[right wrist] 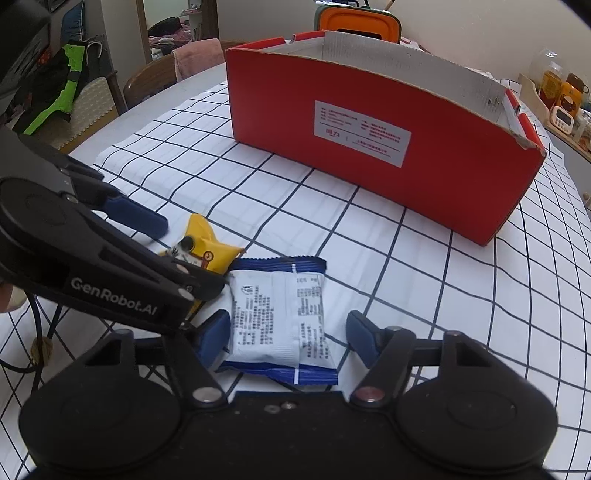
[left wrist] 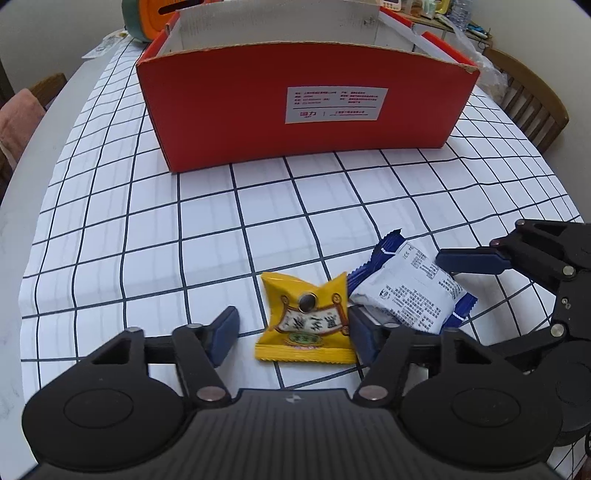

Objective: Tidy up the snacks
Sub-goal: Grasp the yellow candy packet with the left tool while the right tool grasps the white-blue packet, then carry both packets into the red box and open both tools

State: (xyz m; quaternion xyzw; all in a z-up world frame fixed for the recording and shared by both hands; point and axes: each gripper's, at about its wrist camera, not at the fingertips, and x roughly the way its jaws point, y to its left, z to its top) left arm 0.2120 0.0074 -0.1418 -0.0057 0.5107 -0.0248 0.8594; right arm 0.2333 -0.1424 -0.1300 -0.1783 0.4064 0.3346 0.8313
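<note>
A yellow snack packet (left wrist: 306,317) lies flat on the checked cloth between the blue pads of my left gripper (left wrist: 293,332). The right pad touches its edge and the left pad stands clear, so the gripper is open. Beside it lies a white and blue snack packet (right wrist: 273,314), straddled by my right gripper (right wrist: 286,339), which is open: the left pad is at its edge, the right pad apart. The two packets (right wrist: 207,251) (left wrist: 410,288) touch at a corner. An open red cardboard box (left wrist: 295,110) (right wrist: 369,147) stands farther back.
The table's rim (left wrist: 22,206) curves along the left, past the white grid cloth (left wrist: 147,240). An orange-lidded container (right wrist: 358,26) stands behind the box. Wooden chairs (left wrist: 532,107) (right wrist: 151,81) ring the table. Jars (right wrist: 561,92) sit on a side shelf.
</note>
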